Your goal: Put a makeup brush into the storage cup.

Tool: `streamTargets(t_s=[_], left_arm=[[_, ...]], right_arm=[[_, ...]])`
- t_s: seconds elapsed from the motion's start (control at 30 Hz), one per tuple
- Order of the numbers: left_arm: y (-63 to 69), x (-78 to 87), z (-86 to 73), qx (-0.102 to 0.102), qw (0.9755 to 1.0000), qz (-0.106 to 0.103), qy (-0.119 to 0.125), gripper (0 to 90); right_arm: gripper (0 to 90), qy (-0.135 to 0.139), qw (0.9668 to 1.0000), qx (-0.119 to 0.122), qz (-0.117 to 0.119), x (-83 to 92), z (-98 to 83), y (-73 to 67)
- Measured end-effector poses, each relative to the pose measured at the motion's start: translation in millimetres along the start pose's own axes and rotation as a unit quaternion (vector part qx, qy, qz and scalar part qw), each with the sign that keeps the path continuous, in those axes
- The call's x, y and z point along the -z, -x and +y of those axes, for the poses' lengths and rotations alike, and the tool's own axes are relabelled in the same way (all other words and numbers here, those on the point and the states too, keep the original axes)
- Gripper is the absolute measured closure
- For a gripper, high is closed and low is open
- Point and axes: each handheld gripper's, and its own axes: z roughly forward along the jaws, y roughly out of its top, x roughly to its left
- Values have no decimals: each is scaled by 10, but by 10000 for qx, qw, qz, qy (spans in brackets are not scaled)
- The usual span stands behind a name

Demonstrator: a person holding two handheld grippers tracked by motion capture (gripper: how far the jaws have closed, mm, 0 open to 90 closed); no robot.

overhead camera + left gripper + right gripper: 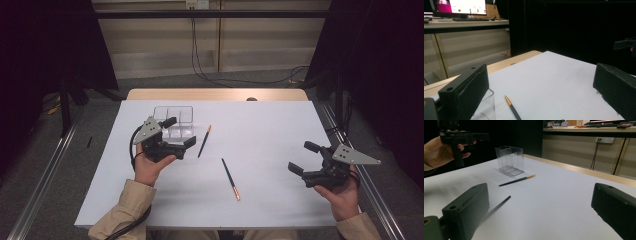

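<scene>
Two thin dark pencils with orange ends lie on the white table (pixel 270 125). One pencil (pixel 204 141) (pixel 512 108) (pixel 517 180) rests just right of a clear divided box (pixel 173 121) (pixel 510 160). The other pencil (pixel 230 178) (pixel 499 206) lies nearer the front, at the middle. My left gripper (pixel 180 131) (pixel 540 87) hovers open in front of the box, nothing between its jaws. My right gripper (pixel 303 157) (pixel 539 205) is held open at the table's right side, also with nothing in it, facing left toward the pencils.
The table's wooden far edge (pixel 215 94) shows beyond the white sheet. Metal rails (pixel 47 170) run along the floor on both sides. Cables (pixel 210 75) trail on the floor behind. A desk with a monitor (pixel 461 6) stands farther off.
</scene>
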Motion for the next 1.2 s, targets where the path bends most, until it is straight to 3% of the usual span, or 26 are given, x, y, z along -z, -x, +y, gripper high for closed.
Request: streamTargets(t_s=[0.6,1.2], left_arm=[[28,-417,40,65,9999,-109,-92,0],[-13,-685,17,99,9997,20,-224,1]], right_arm=[[11,12,10000,37,26,5,6,-6],[12,26,10000,20,13,15,6,4]])
